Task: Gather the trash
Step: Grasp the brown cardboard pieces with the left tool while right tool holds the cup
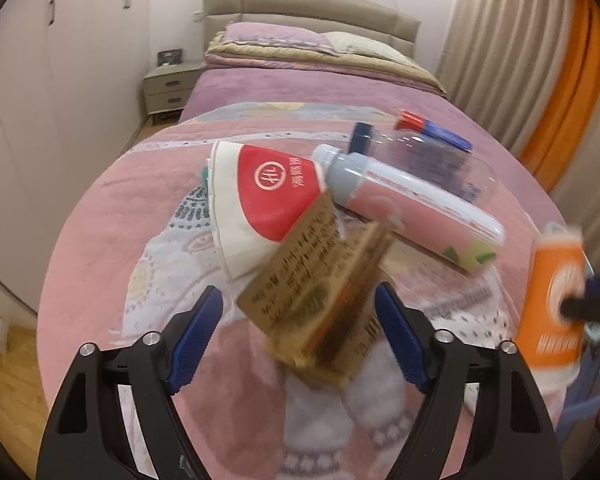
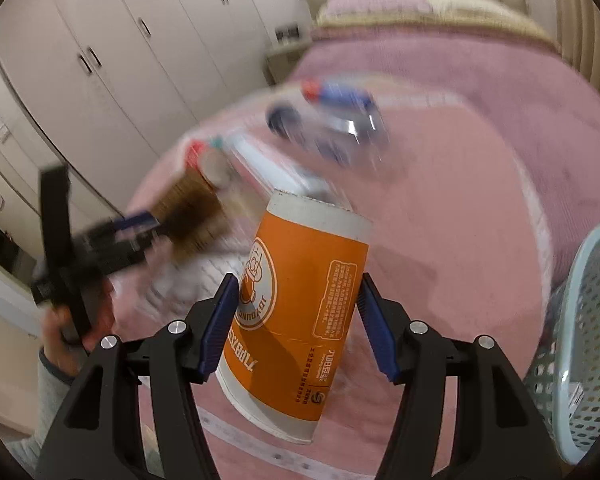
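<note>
The left gripper (image 1: 298,332) pinches a blurred brown carton (image 1: 320,300), the right gripper (image 2: 298,326) clamps an orange paper cup (image 2: 296,312); a mesh basket (image 2: 580,340) is cut off.

On the bed (image 1: 100,216), in the left wrist view, a flattened paper cup (image 1: 260,200) lies left of a capped bottle (image 1: 412,208); behind that bottle lies a clear bottle (image 1: 424,152). Nearer the camera, a small carton (image 1: 320,300) sits between the left gripper (image 1: 298,336) pads. At the far right is a tall paper cup (image 2: 300,312), between the right gripper (image 2: 298,328) pads. A perforated basket (image 2: 580,344) stands right of it, beside the bed.
</note>
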`<state>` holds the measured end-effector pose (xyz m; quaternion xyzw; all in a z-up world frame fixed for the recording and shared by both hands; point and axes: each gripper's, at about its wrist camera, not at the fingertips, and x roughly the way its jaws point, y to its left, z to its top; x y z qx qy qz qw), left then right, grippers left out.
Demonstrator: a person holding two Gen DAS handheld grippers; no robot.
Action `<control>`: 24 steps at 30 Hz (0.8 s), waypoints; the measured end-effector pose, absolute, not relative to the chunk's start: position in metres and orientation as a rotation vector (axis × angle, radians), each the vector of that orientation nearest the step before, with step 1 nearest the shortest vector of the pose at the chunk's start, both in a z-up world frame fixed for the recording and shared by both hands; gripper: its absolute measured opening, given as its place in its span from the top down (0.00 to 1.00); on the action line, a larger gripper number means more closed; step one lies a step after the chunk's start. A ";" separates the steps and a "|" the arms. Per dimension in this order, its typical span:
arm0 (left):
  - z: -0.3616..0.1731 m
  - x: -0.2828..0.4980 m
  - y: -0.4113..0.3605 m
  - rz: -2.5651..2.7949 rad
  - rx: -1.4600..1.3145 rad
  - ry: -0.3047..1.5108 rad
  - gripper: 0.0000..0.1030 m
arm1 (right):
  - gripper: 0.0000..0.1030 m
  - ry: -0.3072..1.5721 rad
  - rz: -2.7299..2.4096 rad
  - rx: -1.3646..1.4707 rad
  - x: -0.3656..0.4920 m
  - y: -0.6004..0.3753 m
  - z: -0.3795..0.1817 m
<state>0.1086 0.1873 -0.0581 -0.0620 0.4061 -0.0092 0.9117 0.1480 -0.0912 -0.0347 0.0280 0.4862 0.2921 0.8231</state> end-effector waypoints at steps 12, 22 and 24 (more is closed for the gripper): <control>-0.072 0.089 0.188 -0.019 -0.238 0.810 0.87 | 0.33 0.881 0.443 0.138 0.141 -0.126 -0.039; -0.065 0.067 0.193 -0.043 -0.270 0.697 0.88 | 0.25 0.814 0.370 0.247 0.110 -0.162 -0.054; -0.065 0.066 0.194 -0.041 -0.272 0.690 0.88 | 0.25 0.810 0.370 0.252 0.103 -0.162 -0.059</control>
